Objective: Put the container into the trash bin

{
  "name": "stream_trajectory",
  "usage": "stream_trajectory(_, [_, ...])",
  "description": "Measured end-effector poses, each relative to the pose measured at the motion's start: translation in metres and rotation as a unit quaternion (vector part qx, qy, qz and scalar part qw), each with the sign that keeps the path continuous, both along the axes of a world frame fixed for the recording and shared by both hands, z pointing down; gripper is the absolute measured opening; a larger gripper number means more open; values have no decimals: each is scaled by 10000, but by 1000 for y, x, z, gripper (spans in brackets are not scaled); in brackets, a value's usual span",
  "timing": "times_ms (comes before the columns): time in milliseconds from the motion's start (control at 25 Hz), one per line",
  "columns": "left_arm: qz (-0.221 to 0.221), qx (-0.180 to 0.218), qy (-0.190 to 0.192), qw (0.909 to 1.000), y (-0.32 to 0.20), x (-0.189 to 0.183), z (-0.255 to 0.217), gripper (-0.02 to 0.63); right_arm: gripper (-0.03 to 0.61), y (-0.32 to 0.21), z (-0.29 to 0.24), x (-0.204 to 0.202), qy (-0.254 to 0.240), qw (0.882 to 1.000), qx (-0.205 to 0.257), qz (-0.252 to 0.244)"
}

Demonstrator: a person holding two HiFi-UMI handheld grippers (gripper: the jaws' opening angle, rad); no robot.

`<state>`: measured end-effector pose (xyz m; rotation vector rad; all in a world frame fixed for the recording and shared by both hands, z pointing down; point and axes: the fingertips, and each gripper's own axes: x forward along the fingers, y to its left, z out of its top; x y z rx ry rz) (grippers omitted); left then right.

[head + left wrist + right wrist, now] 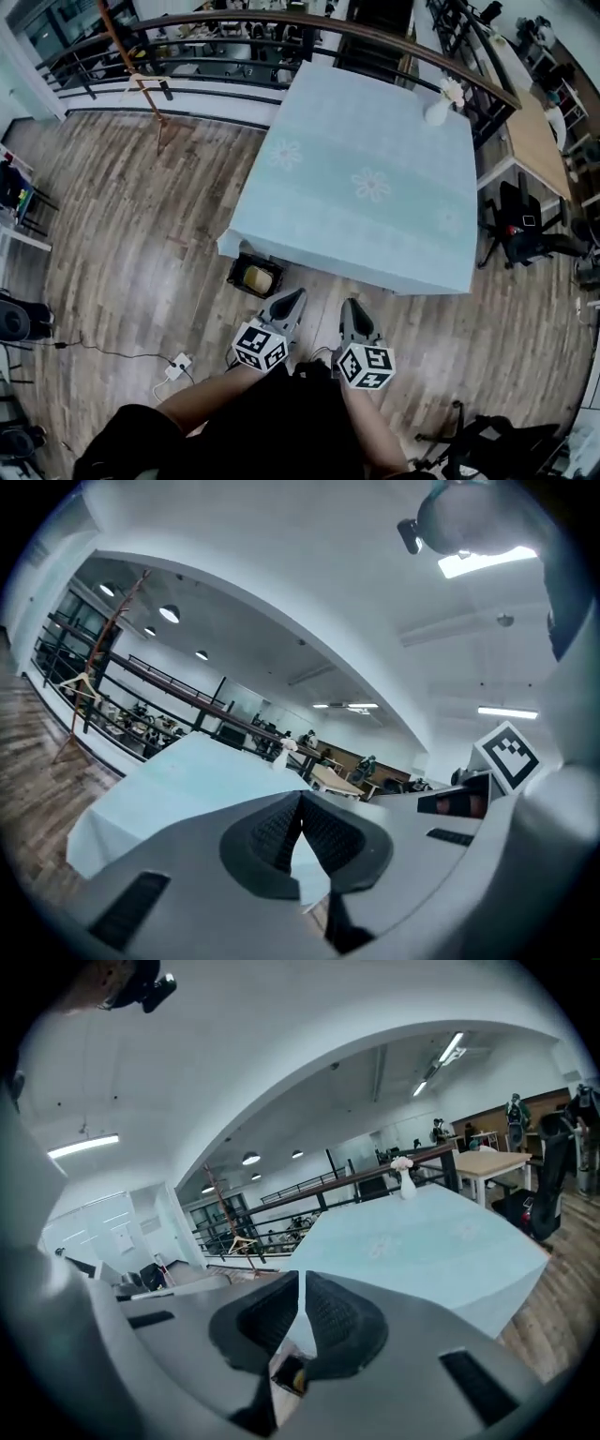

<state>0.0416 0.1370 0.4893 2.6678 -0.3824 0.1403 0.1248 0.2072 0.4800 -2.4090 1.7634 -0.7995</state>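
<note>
- Wood floor (141, 244) under us: left tongs (300, 797) and right tongs (300, 1277) both pinched together, empty.
- Container (259, 277) lies in the trash bin (234, 279), by the table's (375, 122) near left corner.
- We judge it light, thin-walled, crushable; best pinched gently across its rim.

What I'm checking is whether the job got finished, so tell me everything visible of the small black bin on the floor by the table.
The small black bin is open-topped and roughly square, with dark, plastic-looking walls. It stands upright on the wooden plank floor, close by the near left corner of the table covered by a pale blue cloth. A pale yellow rounded container lies inside it. Nothing else touches the bin.
</note>
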Motion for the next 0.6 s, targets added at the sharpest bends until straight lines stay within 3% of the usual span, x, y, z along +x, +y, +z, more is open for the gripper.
stream_trajectory(320, [695,797,86,9944,115,86,-65,9,43,104,-62,50,640,9962,457,375])
stream_trajectory(600, [744,1295,375,9881,172,124,-120,9,37,161,-116,76,1390,9819,1022,779])
